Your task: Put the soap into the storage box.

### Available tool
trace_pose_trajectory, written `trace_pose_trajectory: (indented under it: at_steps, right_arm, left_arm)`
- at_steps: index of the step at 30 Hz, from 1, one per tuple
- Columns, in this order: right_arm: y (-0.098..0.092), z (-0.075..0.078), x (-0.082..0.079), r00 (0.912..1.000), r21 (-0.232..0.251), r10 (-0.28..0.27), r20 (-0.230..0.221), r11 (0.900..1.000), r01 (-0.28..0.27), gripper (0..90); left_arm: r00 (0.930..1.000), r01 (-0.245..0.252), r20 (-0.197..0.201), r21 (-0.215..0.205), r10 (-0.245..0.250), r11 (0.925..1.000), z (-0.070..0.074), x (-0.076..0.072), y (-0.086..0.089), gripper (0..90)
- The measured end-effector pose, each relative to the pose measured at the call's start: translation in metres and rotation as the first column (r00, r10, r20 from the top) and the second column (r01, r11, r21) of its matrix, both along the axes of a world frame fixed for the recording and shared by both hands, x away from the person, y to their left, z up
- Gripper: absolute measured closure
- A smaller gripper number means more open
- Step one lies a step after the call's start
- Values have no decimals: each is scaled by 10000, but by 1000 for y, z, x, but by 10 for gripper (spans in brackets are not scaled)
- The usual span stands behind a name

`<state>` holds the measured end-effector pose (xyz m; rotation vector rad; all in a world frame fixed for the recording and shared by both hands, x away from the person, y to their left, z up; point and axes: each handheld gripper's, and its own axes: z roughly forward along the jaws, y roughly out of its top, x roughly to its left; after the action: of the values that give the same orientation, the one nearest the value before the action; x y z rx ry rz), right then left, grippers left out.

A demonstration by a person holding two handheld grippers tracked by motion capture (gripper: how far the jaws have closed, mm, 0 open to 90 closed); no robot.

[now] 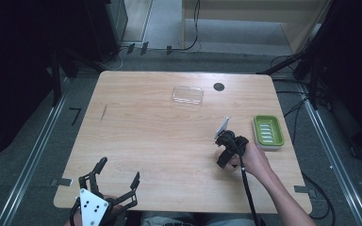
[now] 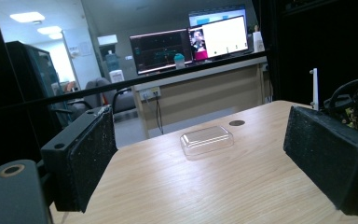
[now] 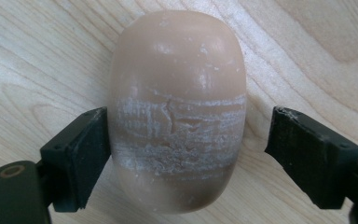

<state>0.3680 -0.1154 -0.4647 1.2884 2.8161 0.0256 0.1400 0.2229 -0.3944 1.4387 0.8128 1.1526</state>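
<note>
now the right gripper (image 3: 182, 140) straddles the soap bar (image 3: 179, 107) on the table (image 1: 146, 141), jaws not yet clamped; next, squeeze and lift. left gripper (image 1: 118, 181) jaws open, idle.

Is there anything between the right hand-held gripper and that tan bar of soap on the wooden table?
Nothing visible. The right hand-held gripper straddles the tan oval bar of soap on the light wooden table: one pad looks to touch it, and a bare gap remains at the other.
</note>
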Motion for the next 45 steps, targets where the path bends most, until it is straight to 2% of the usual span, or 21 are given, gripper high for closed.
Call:
trace_pose_trajectory:
  at_steps: [8, 12, 14, 32, 45]
  right_arm:
    - [2, 0, -1, 9999, -24, 101, -123, 9999, -102, 254]
    - [3, 0, -2, 9993, 90, 321, -198, 9994, -320, 323]
    - [5, 0, -3, 9993, -31, 318, -212, 9995, -318, 324]
    - [4, 1, -2, 9991, -79, 401, -144, 9992, -402, 332]
    - [-3, 9, -2, 9994, 31, 310, -139, 9995, -310, 332]
  left_arm:
    - [10000, 5, 6, -13, -5, 10000, 0, 0, 0, 99]
    - [10000, 5, 6, -16, -5, 10000, 0, 0, 0, 99]
    - [10000, 8, 6, -11, -8, 10000, 0, 0, 0, 99]
    - [10000, -25, 6, 9, 25, 10000, 0, 0, 0, 99]
    - [10000, -23, 19, 2, 23, 10000, 0, -1, 0, 99]
